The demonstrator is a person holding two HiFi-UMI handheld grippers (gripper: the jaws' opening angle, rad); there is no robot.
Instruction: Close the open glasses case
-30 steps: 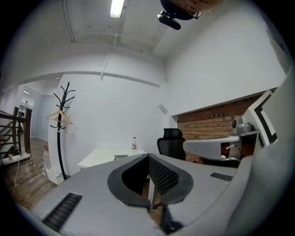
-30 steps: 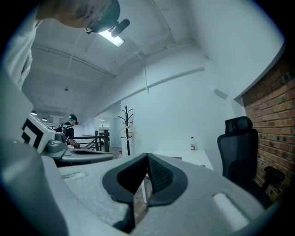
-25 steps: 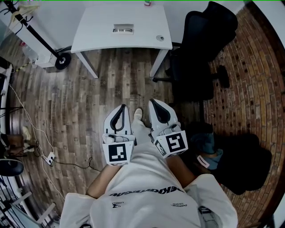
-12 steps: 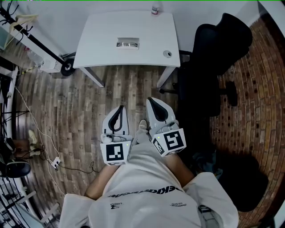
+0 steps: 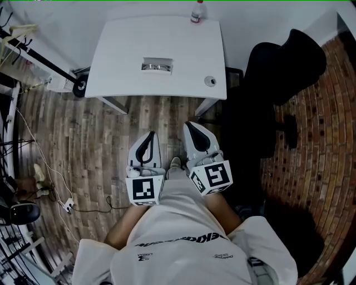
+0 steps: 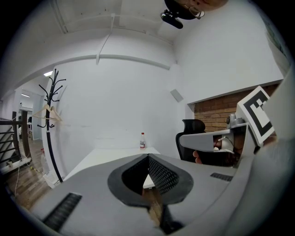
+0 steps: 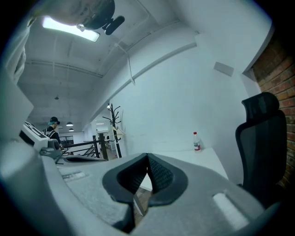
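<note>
The open glasses case (image 5: 157, 65) lies near the middle of the white table (image 5: 122, 61), with glasses showing inside it. Both grippers are held close to the person's body, over the wood floor and well short of the table. In the head view my left gripper (image 5: 149, 135) and right gripper (image 5: 189, 126) point towards the table's front edge, jaws together with nothing between them. From the left gripper view, the left gripper (image 6: 148, 157) is shut and the table (image 6: 110, 154) lies ahead. The right gripper (image 7: 147, 156) is also shut in its own view.
A bottle (image 5: 197, 11) stands at the table's far edge and a small round object (image 5: 210, 81) lies near its right front corner. A black office chair (image 5: 278, 78) stands right of the table. A coat rack base (image 5: 80, 84) and cables (image 5: 67, 203) are on the left.
The table and case have come lower and nearer in the head view as the person moves towards them. Both grippers keep their place by the body, still shut.
</note>
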